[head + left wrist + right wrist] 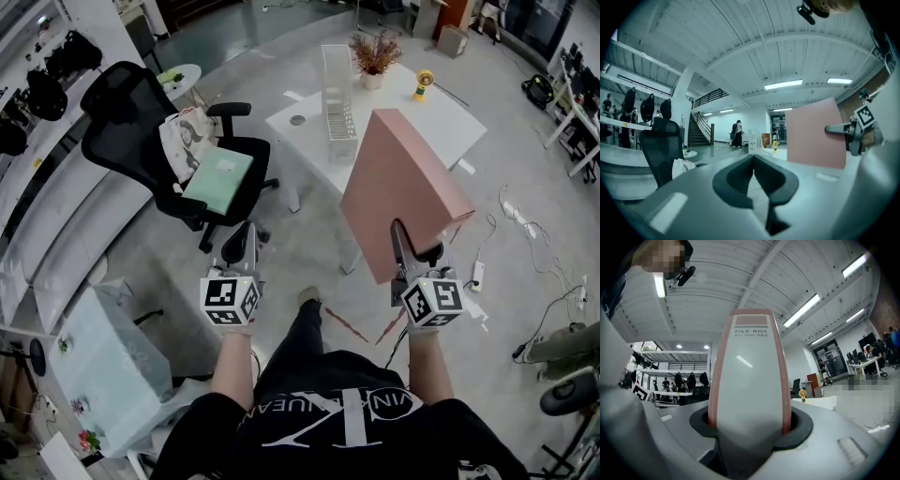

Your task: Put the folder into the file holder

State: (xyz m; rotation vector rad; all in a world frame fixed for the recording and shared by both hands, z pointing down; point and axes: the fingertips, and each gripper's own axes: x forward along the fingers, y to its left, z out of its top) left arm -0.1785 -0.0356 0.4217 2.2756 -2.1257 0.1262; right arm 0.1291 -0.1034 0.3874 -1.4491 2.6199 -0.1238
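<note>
Right gripper (401, 246) clamped on folder (403, 183) spine, folder upright. File holder (337, 94) ahead, slightly left, long axis running away. Left gripper (240, 246) jaws together, empty, farther.

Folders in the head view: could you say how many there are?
2: the pink folder in the right gripper, the green folder on the black chair; others may be hidden.
</note>
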